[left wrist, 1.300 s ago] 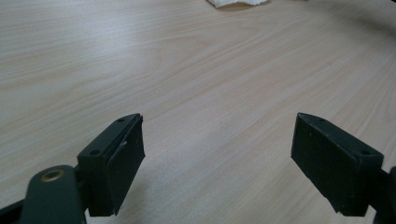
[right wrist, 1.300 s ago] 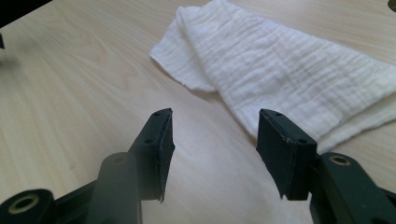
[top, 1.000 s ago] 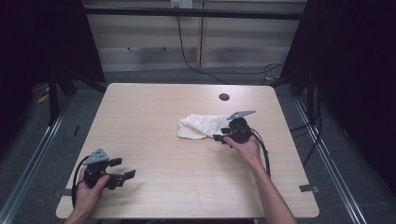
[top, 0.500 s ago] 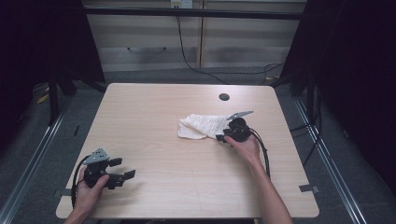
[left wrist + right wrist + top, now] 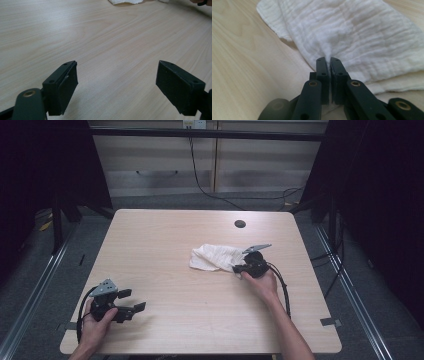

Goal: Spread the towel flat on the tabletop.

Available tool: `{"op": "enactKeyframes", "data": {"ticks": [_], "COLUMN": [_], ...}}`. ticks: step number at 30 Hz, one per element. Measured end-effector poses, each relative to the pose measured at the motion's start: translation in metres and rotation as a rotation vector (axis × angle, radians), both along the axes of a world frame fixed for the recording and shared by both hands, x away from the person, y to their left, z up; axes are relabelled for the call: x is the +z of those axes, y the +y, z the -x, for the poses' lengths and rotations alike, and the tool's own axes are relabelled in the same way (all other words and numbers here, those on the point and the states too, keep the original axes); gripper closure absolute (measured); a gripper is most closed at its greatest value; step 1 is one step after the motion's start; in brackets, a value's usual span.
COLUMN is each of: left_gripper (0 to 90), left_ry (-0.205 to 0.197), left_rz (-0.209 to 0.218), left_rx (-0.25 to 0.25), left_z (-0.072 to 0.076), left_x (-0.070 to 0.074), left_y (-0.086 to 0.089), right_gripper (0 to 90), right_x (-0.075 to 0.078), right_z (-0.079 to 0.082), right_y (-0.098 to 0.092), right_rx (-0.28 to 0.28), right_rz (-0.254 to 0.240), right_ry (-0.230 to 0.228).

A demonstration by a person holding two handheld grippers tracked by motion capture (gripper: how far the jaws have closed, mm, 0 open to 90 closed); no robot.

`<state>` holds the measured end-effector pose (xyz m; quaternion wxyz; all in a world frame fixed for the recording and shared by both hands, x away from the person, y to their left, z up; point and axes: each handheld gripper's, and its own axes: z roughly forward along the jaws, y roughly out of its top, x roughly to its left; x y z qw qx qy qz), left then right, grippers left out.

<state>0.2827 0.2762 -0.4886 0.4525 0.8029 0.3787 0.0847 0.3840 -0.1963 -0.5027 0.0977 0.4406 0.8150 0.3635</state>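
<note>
In the high view, a white cloth (image 5: 214, 258) lies crumpled on the light wooden desk (image 5: 200, 305), right of the middle and a little toward the far edge. The right hand-held gripper (image 5: 238, 267) sits at the cloth's right end, its jaws touching the fabric, with the person's right hand (image 5: 261, 282) wrapped around its body and a black cable (image 5: 283, 285) trailing back along the forearm. The left hand-held gripper (image 5: 135, 309) rests near the desk's front left corner, well apart from the cloth, held by the left hand (image 5: 95, 325). A small dark round hole (image 5: 240, 224) marks the desk near its far edge.

In the left gripper view, the left hand-held gripper (image 5: 116, 86) has its two black jaws standing wide apart over bare wood, nothing between them. An edge of the cloth (image 5: 126, 2) shows far off at the top.

In the right gripper view, the right hand-held gripper (image 5: 329, 60) has just been closing its jaws, and they now stand together, pinching a raised fold of the cloth (image 5: 352, 35). The fabric is ribbed and folded in layers, lying flat on the desk (image 5: 242, 75) beyond the pinch.
</note>
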Motion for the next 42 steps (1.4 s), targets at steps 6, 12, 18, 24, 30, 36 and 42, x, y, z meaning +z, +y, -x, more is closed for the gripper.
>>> {"op": "enactKeyframes", "data": {"ticks": [6,12,18,24,30,36,42], "left_gripper": [17.5,17.9,21.5,23.5,24.8,26.9,27.6], "left_ry": [-0.004,-0.011,0.005,0.011,0.001,-0.012,-0.013], "left_rz": [-0.005,-0.006,-0.013,-0.031,-0.04,-0.039,-0.031], "left_rx": [0.004,0.02,0.04,0.036,0.021,0.012,0.006], "left_z": [0.0,0.0,-0.001,-0.001,0.002,0.003,0.003], "left_x": [0.0,0.0,0.0,-0.001,-0.001,0.001,0.002], "left_y": [-0.001,-0.002,-0.002,-0.006,-0.01,-0.012,-0.012], "right_gripper": [86.9,86.9,86.9,86.9,86.6,86.7,86.8], "right_x": [-0.001,-0.001,0.002,0.003,0.004,0.004,0.009], "right_z": [0.015,0.032,0.052,0.073,0.093,0.106,0.11], "right_y": [0.006,0.01,0.02,0.028,0.037,0.051,0.061], "right_rx": [0.041,0.071,0.122,0.171,0.211,0.278,0.305], "right_rz": [-0.005,-0.021,0.007,0.006,-0.002,-0.013,-0.012], "right_ry": [-0.013,-0.007,-0.009,-0.005,0.01,0.009,0.003]}}
